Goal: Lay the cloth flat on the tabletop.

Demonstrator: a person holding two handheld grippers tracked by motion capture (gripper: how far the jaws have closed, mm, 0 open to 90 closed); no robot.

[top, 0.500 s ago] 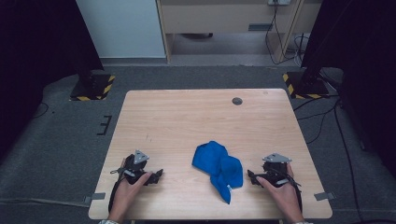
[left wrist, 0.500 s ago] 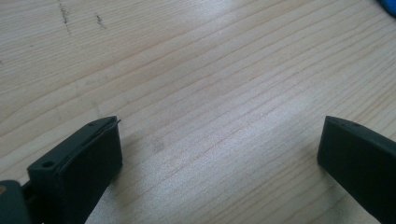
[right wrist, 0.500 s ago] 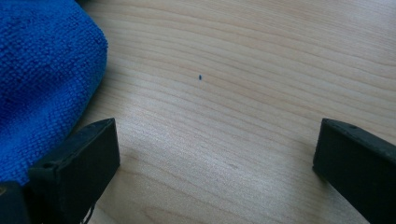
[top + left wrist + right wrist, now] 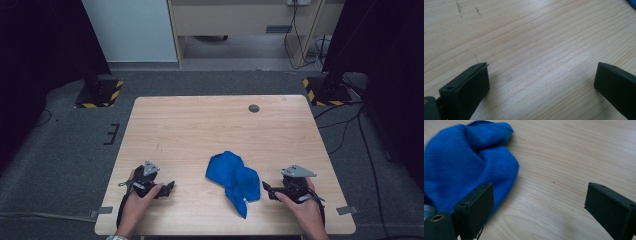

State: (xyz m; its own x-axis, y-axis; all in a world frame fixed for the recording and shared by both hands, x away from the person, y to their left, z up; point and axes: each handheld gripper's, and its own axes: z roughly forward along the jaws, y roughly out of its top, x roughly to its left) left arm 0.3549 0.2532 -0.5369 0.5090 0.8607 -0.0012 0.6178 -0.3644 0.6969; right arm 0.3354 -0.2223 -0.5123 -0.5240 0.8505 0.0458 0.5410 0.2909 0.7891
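A crumpled blue cloth (image 4: 234, 180) lies near the front edge of the wooden table (image 4: 200, 125). At its nine o'clock, well apart, the left gripper (image 4: 170, 187) rests low in the person's hand, jaws spread wide over bare wood. At three o'clock, just beside the cloth, the right gripper (image 4: 266, 189) points toward it, jaws likewise wide, gripping nothing.

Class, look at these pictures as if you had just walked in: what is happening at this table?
A person sits at a wooden table with a gripper in each hand. A crumpled blue cloth lies between them near the front edge. The right gripper is open and points at the cloth from close by, one of its fingers right beside the fabric, with nothing gripped. The left gripper is open too, over bare wood farther from the cloth.
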